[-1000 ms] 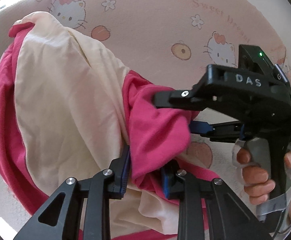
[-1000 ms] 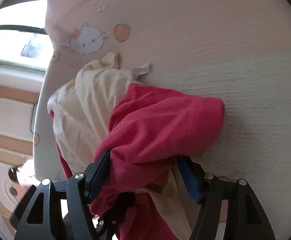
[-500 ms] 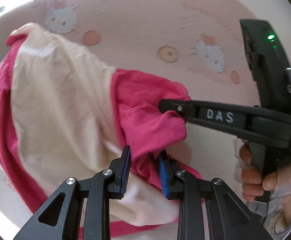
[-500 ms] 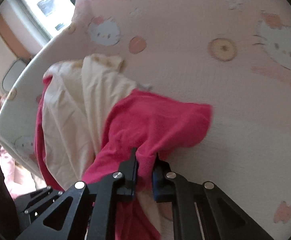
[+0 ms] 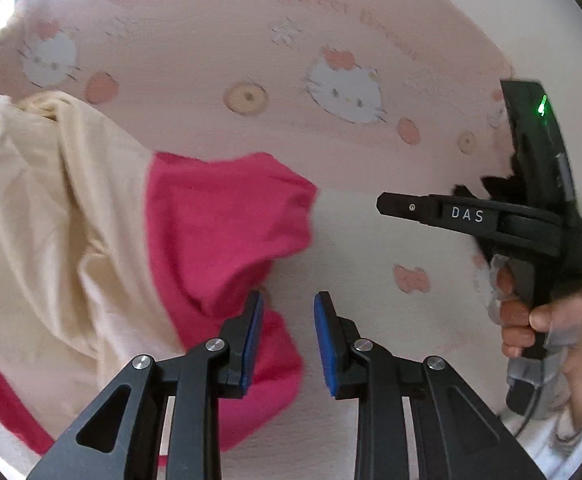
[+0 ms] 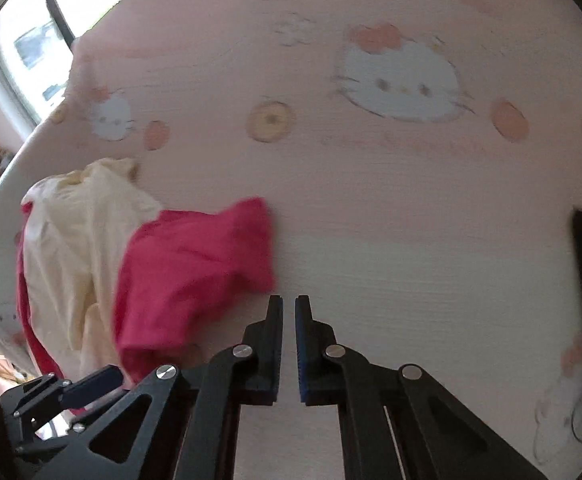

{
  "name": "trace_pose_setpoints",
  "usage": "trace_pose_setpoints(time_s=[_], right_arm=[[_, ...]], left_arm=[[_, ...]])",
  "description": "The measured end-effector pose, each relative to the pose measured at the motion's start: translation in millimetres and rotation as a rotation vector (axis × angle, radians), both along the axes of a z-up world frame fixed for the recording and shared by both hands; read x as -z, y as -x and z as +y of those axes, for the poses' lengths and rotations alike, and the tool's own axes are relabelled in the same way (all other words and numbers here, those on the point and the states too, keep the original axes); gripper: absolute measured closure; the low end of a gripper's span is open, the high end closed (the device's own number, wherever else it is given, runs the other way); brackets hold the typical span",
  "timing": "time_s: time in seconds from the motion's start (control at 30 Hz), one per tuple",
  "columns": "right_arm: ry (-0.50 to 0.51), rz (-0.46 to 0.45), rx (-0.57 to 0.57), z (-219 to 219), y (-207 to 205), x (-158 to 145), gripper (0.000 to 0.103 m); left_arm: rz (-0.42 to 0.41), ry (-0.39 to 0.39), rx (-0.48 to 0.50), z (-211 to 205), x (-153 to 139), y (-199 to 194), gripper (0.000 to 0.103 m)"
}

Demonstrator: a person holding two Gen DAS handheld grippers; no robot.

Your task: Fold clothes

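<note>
Pink cartoon-cat bedsheet [image 5: 371, 216]; crumpled cream-and-magenta garment [image 5: 91, 240] lying directly on it.

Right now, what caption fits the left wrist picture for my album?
Open left gripper beside a pink and cream garment on the cartoon-cat sheet, right gripper nearby.

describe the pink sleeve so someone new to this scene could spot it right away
Start from the pale pink cartoon-cat sheet filling the view. At its left lies a crumpled cream and pink garment. The pink sleeve is the flap reaching right from it, the only strong solid colour against cream cloth and pastel print.
</note>
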State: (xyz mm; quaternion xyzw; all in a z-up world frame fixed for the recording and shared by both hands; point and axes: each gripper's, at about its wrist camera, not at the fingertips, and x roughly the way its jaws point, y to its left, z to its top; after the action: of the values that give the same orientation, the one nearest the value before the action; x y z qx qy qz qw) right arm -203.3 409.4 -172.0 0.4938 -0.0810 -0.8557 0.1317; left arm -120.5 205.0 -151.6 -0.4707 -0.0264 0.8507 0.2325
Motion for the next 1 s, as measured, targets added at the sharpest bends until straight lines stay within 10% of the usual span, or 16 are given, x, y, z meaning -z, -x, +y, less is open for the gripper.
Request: trace_pose_setpoints(time_s=[0.17, 0.3, 0.47, 0.6, 1.0], right_arm=[[0.226, -0.080, -0.009, 25.3, -7.7, 10.1, 0.092], [0.315, -0.134, -0.046, 13.4, -7.4, 19.7, 0.038], [0.358, -0.204, -0.061, -9.7, -2.7, 33.6, 0.037], [0.391, -0.259, -0.072, -28.2, 1.0, 44.7, 0.026], [0.541, -0.377, 0.017, -67.3, 29.4, 79.7, 0.032]], left_arm=[[0.062, 0.075, -0.024, -2.5, -6.0, -9.9, 0.032], [0.075, 0.080, -0.029, -11.6, -7.6, -9.8, 0.029], [0.088, 0.195, -0.044, -9.0, 7.5, -2.2, 0.029], [0.040, 0.173, -0.069, -18.0, 19.9, 5.6, 0.029], [-0.016, 0.130, -0.101, -41.5, 24.3, 18.4, 0.029]])
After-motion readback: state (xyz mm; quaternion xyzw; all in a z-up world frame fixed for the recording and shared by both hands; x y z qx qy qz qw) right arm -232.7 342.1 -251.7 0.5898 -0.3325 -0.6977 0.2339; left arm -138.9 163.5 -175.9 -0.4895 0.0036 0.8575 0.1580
